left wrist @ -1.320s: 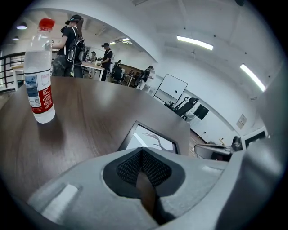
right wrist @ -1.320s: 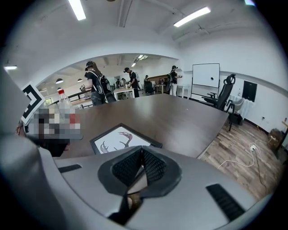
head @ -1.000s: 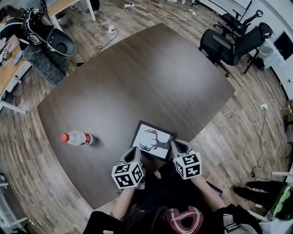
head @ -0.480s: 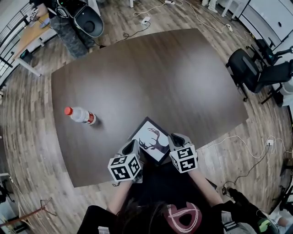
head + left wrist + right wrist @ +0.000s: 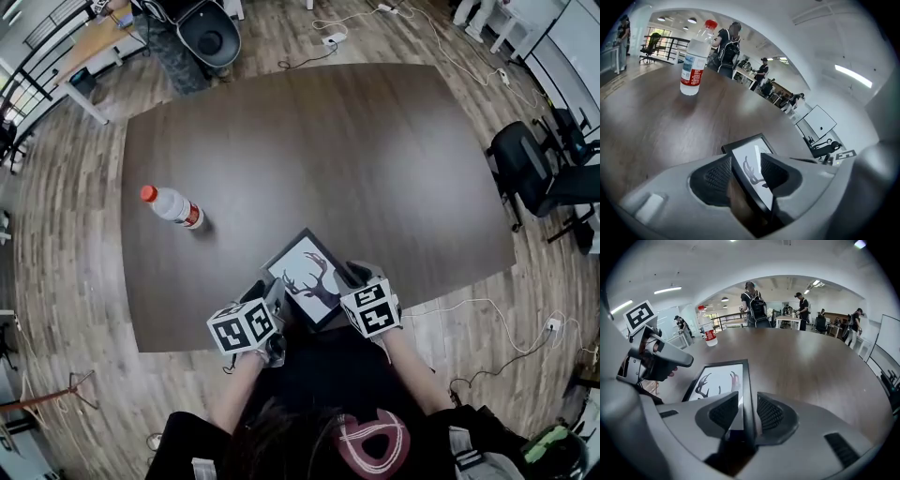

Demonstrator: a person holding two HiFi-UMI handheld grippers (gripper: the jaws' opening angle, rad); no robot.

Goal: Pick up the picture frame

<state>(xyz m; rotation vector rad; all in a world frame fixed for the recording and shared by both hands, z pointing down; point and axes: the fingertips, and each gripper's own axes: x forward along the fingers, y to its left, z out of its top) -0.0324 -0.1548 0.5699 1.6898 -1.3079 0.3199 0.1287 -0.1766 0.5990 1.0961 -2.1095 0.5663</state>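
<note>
A black picture frame [image 5: 307, 277] with a stag print lies near the front edge of the dark table [image 5: 328, 141]. My left gripper [image 5: 272, 292] straddles its near left corner and my right gripper [image 5: 352, 275] its near right corner. In the left gripper view the frame's edge [image 5: 752, 159] stands between the opening jaws of the left gripper [image 5: 745, 168], with a gap at the pads. In the right gripper view the frame's rim [image 5: 746, 380] runs between the opening jaws of the right gripper [image 5: 740, 411], again with gaps on both sides.
A clear water bottle [image 5: 173, 206] with a red cap stands upright on the table to the left, also visible as the bottle [image 5: 695, 58] and the bottle [image 5: 709, 333]. Office chairs [image 5: 534, 169] and floor cables surround the table. People stand in the background.
Both marker cubes have rolled and the right gripper has slid a little along the frame. The frame stays between the two grippers. The head camera has swung, so the table appears turned.
</note>
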